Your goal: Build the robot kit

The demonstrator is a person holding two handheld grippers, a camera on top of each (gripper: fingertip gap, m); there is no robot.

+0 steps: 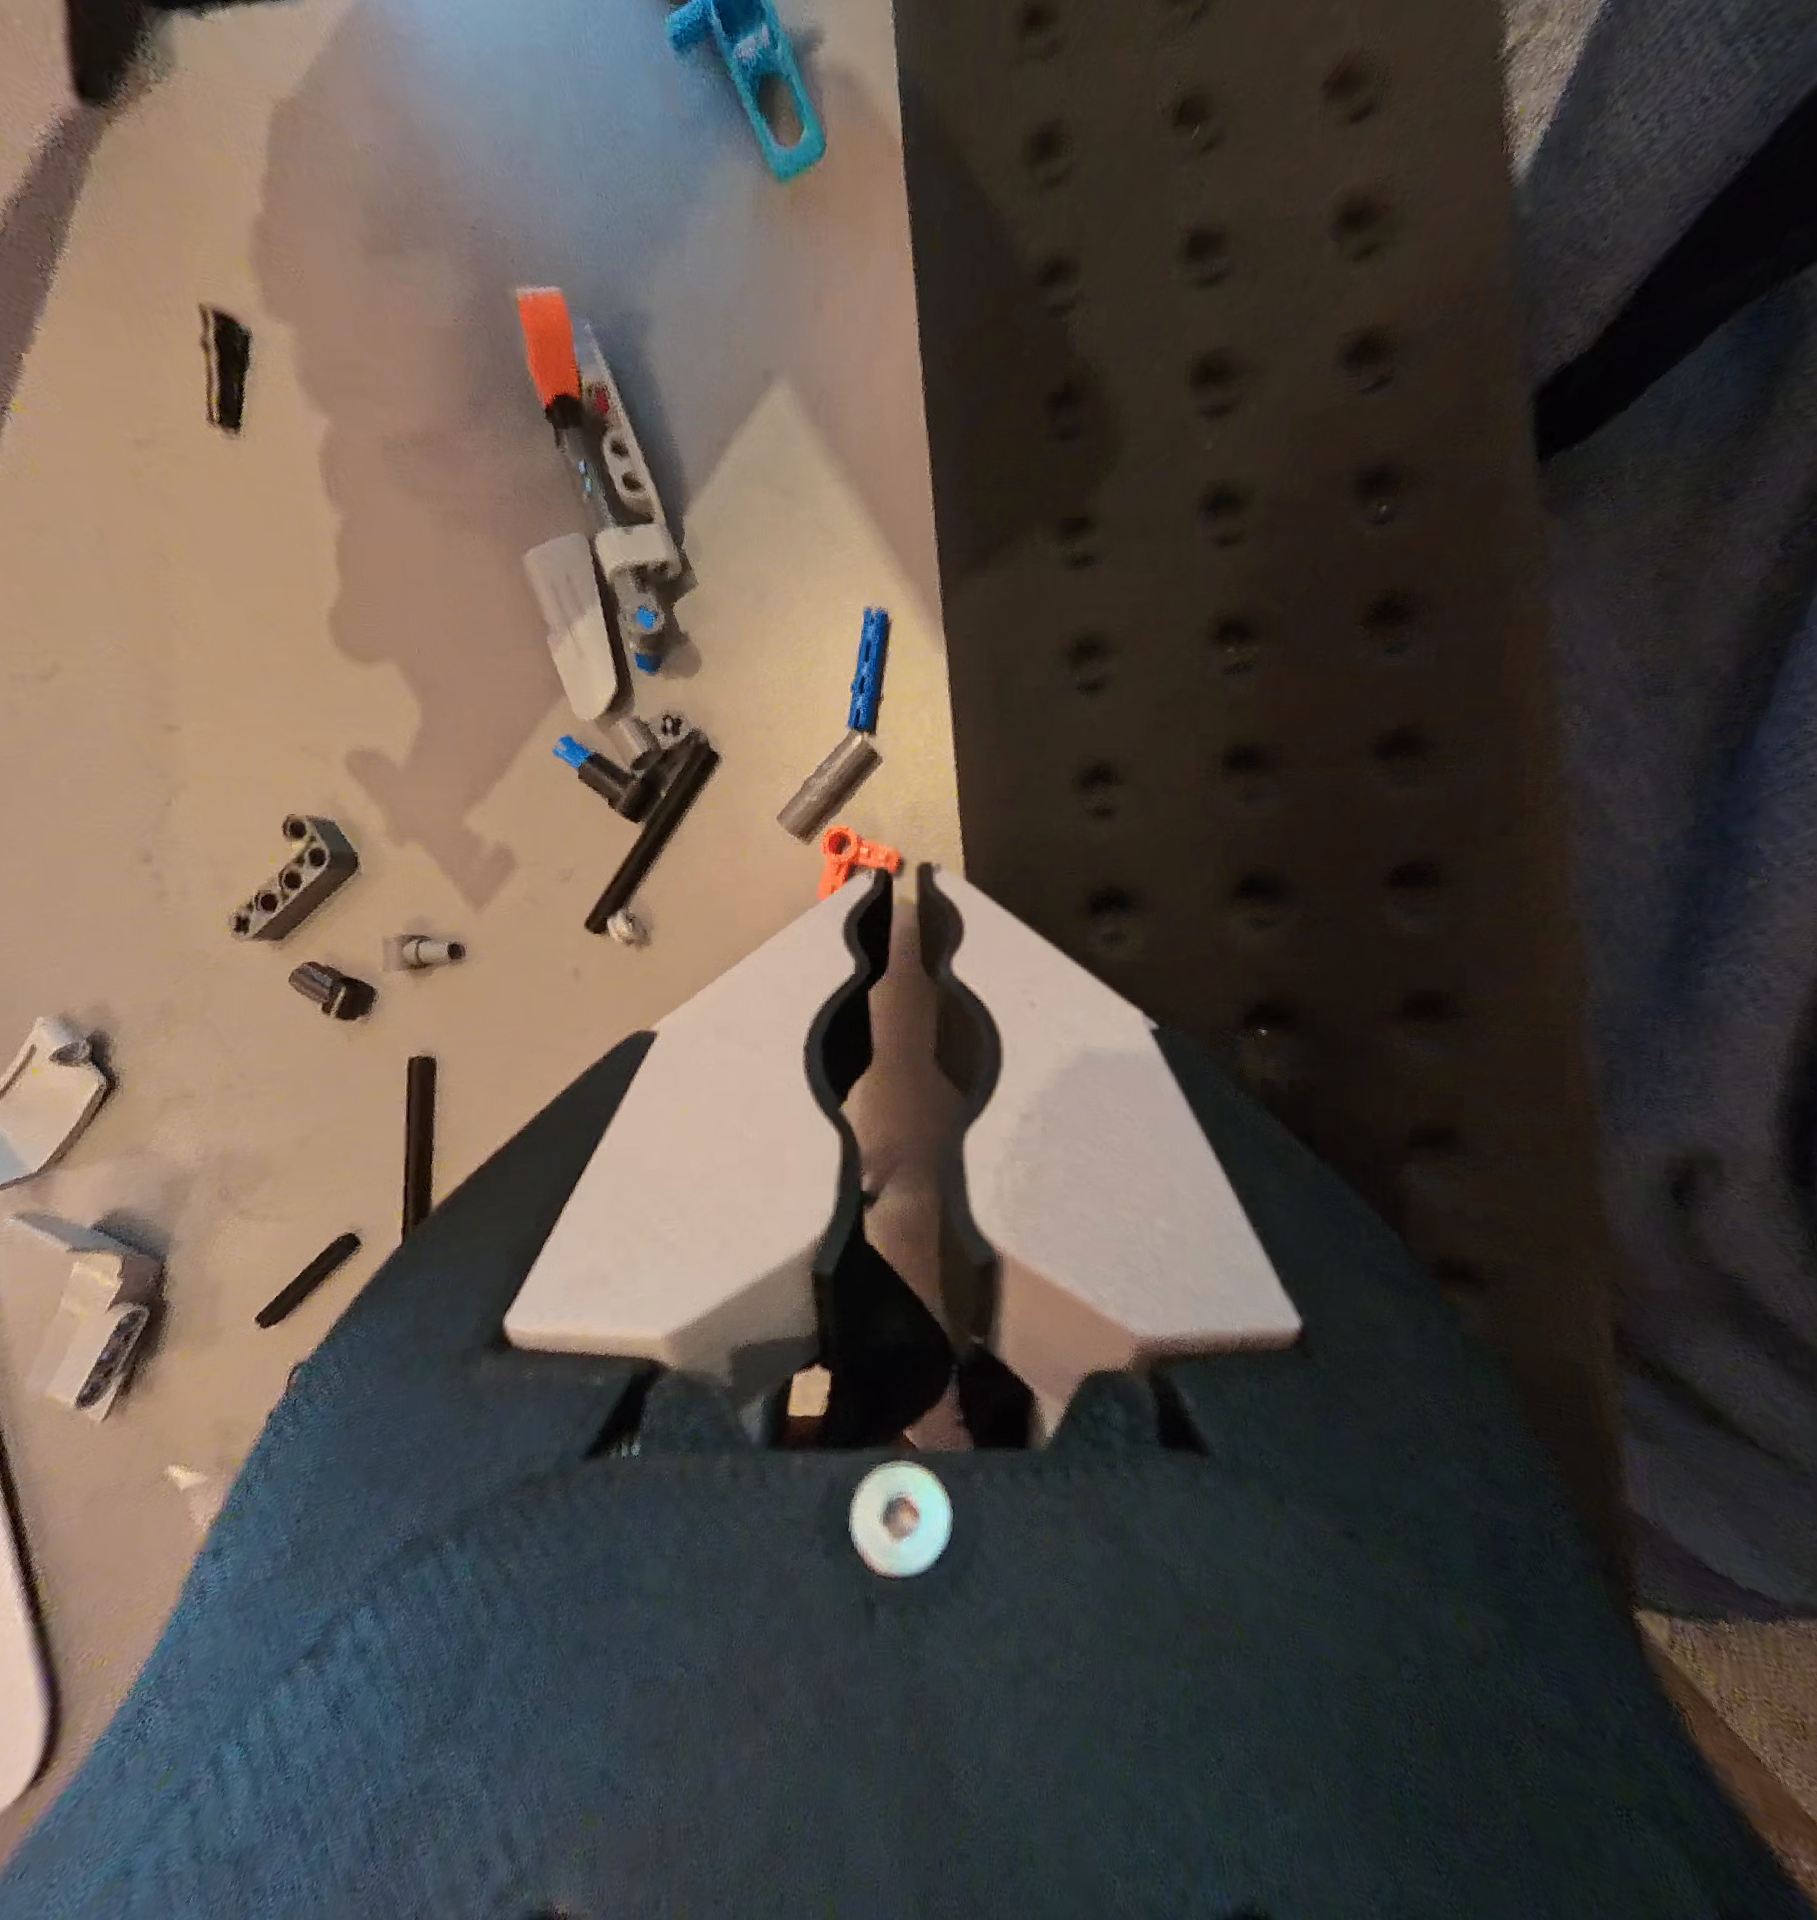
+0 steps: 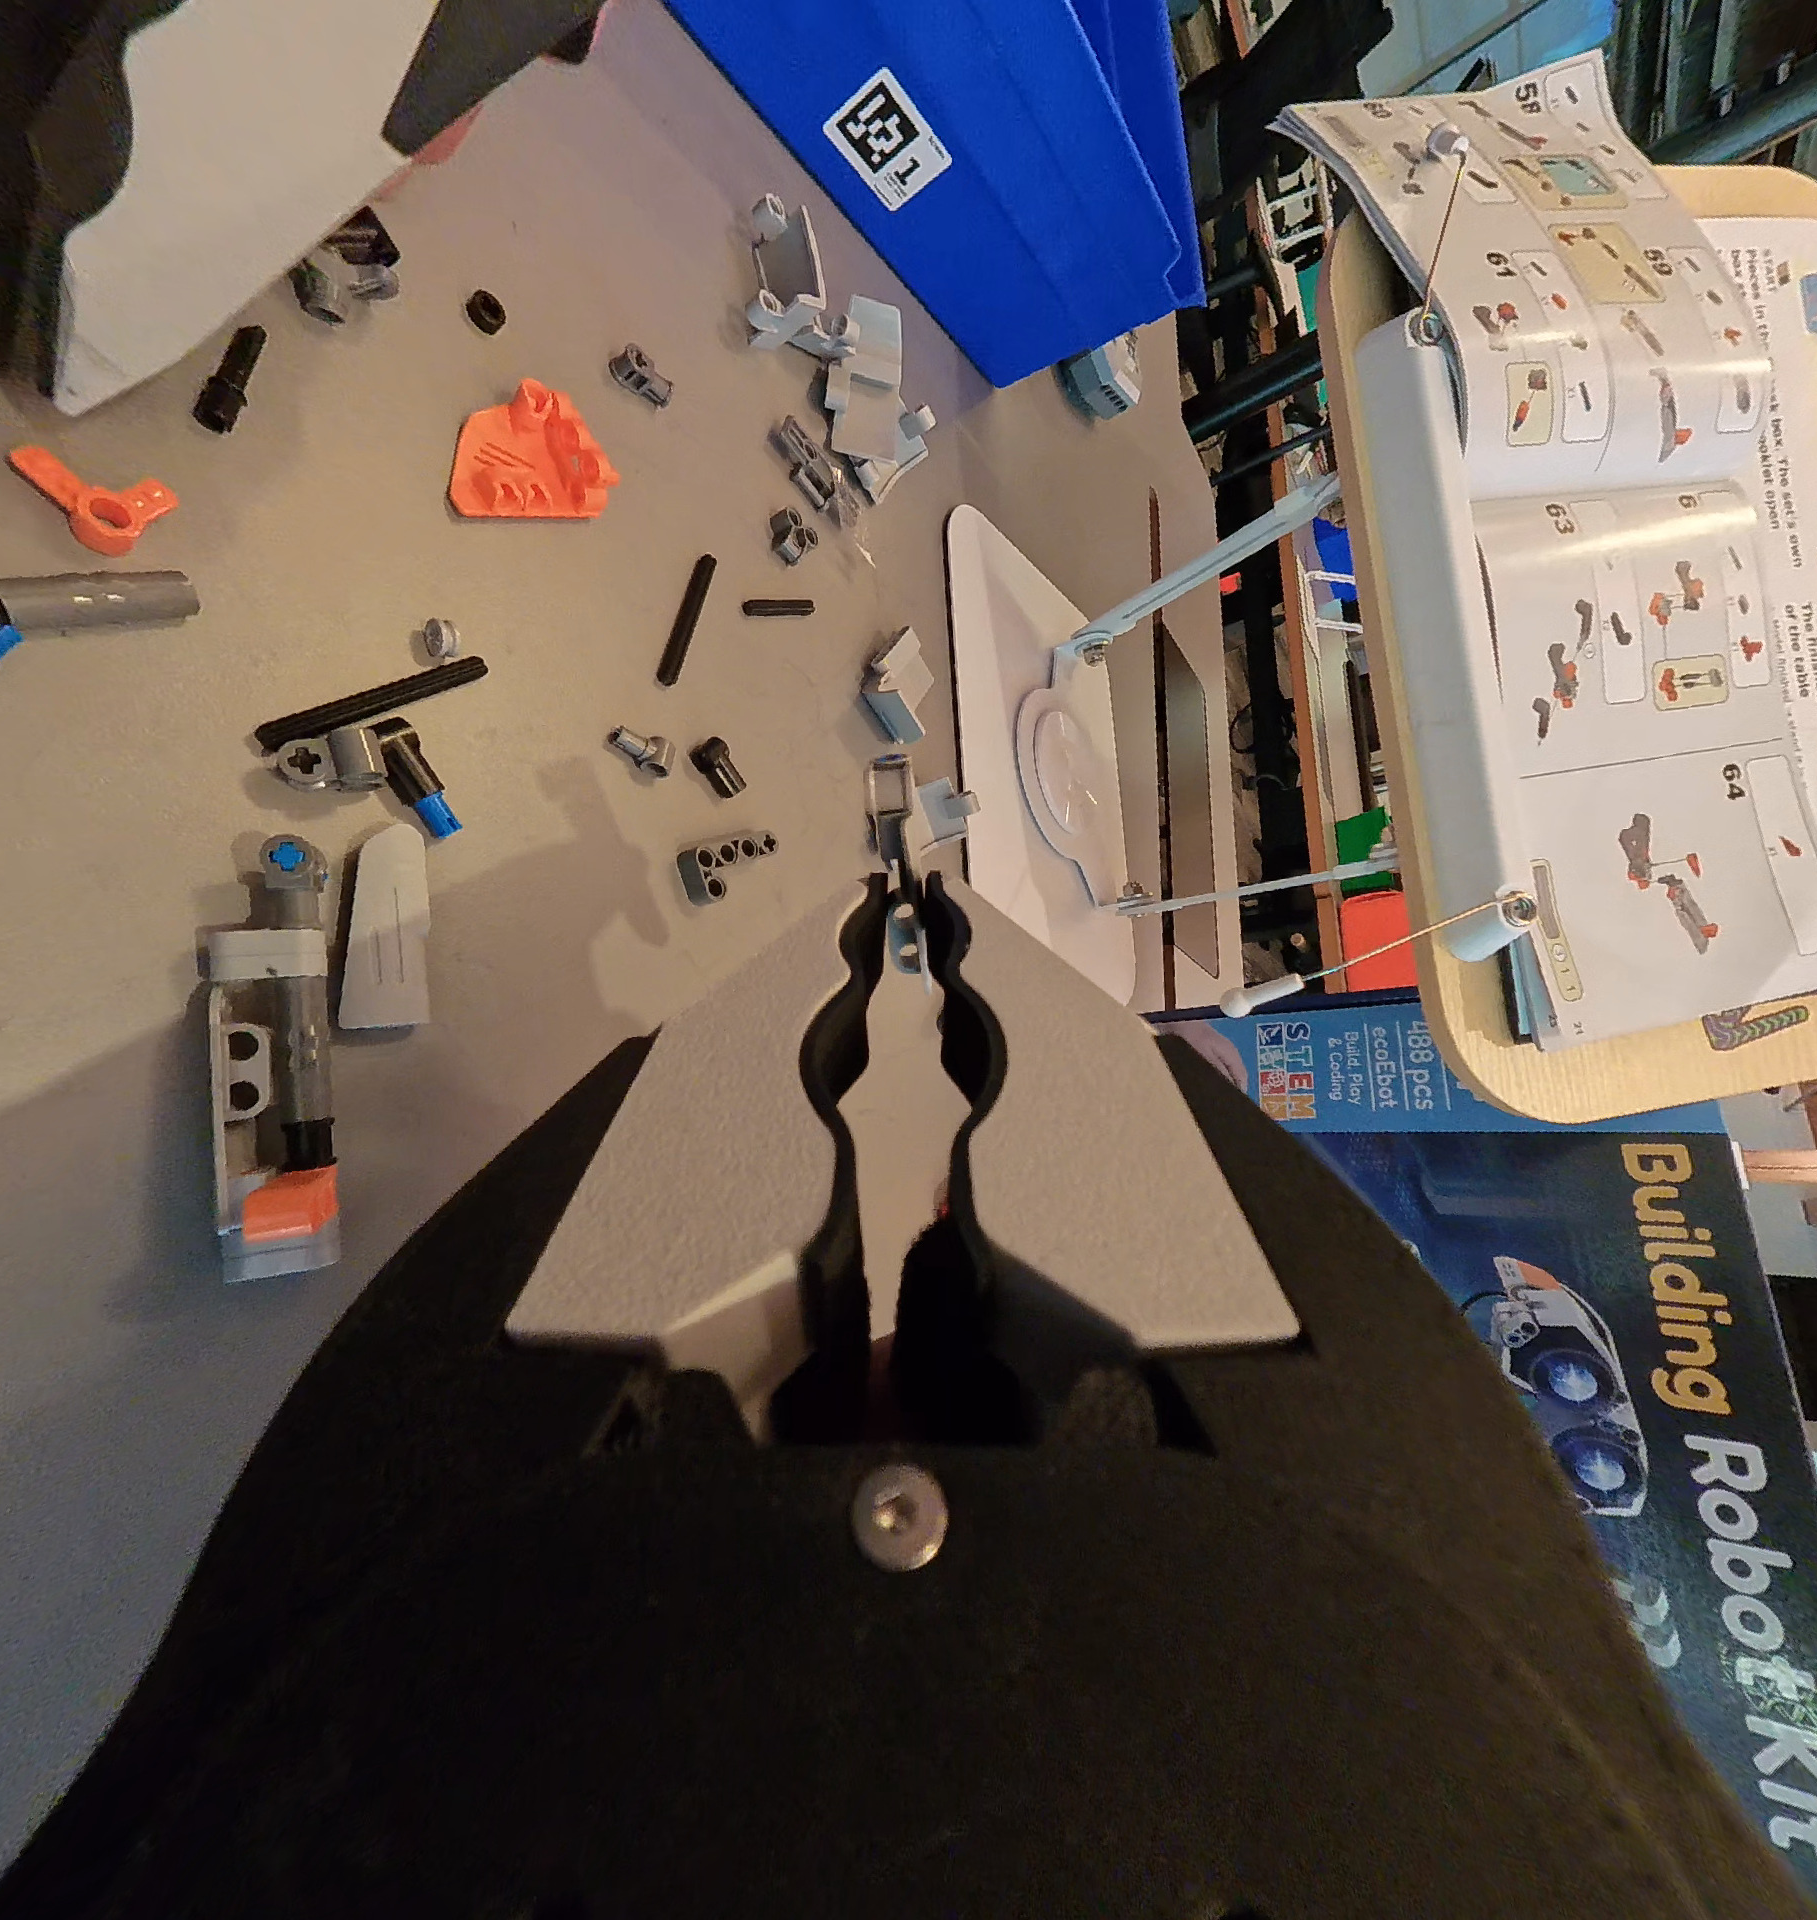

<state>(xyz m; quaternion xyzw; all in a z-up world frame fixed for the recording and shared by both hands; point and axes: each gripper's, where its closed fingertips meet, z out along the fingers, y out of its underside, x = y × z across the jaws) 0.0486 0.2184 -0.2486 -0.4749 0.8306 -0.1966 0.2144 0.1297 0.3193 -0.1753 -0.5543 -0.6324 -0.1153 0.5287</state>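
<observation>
My left gripper (image 1: 904,883) is shut with nothing between its tips, low over the grey table (image 1: 156,644). A small orange connector (image 1: 854,854) lies just off its left fingertip, with a grey tube (image 1: 829,795) and a blue pin (image 1: 864,665) beyond. My right gripper (image 2: 904,899) is shut on a small grey connector piece (image 2: 891,821) that sticks out past the tips. A grey and orange assembly (image 2: 270,1070) and a grey panel (image 2: 384,935) lie to its left. The same assembly shows in the left wrist view (image 1: 603,488).
A black perforated plate (image 1: 1226,520) stands right of the left gripper, with blue cloth (image 1: 1714,831) past it. Loose parts are scattered about: an orange triangular panel (image 2: 530,457) and a black axle (image 2: 369,701). A blue bin (image 2: 987,156), a booklet stand (image 2: 1039,748) and a kit box (image 2: 1610,1351) edge the table. Some 15 cm of space lies between my two pairs of fingers. It is some 4 cm from my left tips to the blue pin (image 1: 864,665).
</observation>
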